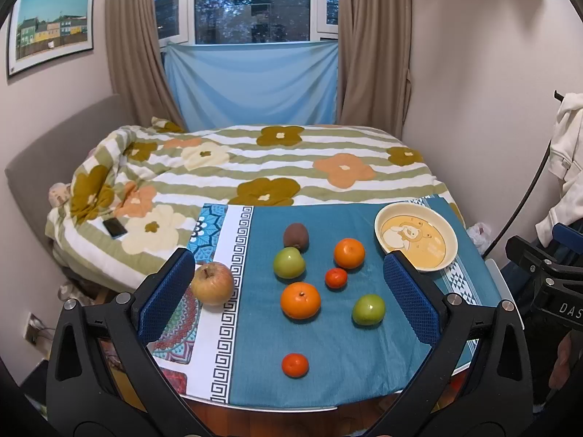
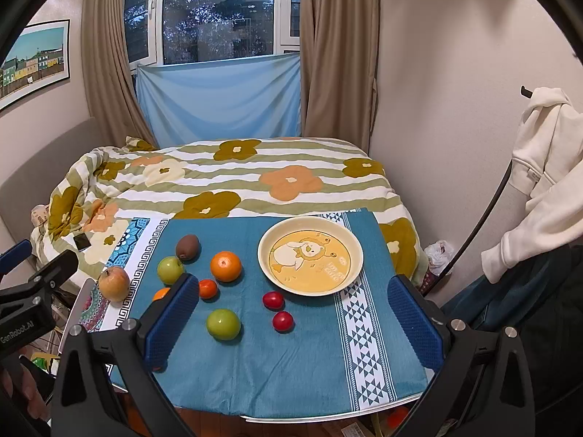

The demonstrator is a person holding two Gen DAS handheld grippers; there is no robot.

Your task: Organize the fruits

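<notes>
The left gripper (image 1: pixel 289 293) hovers above the near edge of the desk, its blue-padded fingers (image 1: pixel 165 295) spread wide with nothing between them; the right gripper (image 2: pixel 291 318) hangs alongside, its own blue fingers (image 2: pixel 415 322) just as wide apart and just as empty. Below them a teal patterned cloth (image 2: pixel 291 364) covers the desk; scattered over it lie a large orange (image 1: pixel 300 300), a second large orange (image 1: pixel 349 253), two green apples (image 1: pixel 368 309) (image 1: pixel 289 262), a small mandarin (image 1: pixel 336 278) between them, another small mandarin (image 1: pixel 295 365) nearest the front edge, and a brown fuzzy kiwi (image 1: pixel 296 236) at the back, touching one green apple; a yellow-red apple (image 1: pixel 212 283) sits apart on the cloth's patterned left border. Two small red tomatoes (image 2: pixel 273 299) (image 2: pixel 283 321) lie close together, just in front of the cream round bowl with a cartoon duck print (image 2: pixel 355 251), which stands at the far right of the cloth with no fruit in it. Beyond the desk a bed with a flowered striped quilt (image 1: pixel 255 160) runs to the window; a dark phone (image 1: pixel 114 227) rests on the quilt.
</notes>
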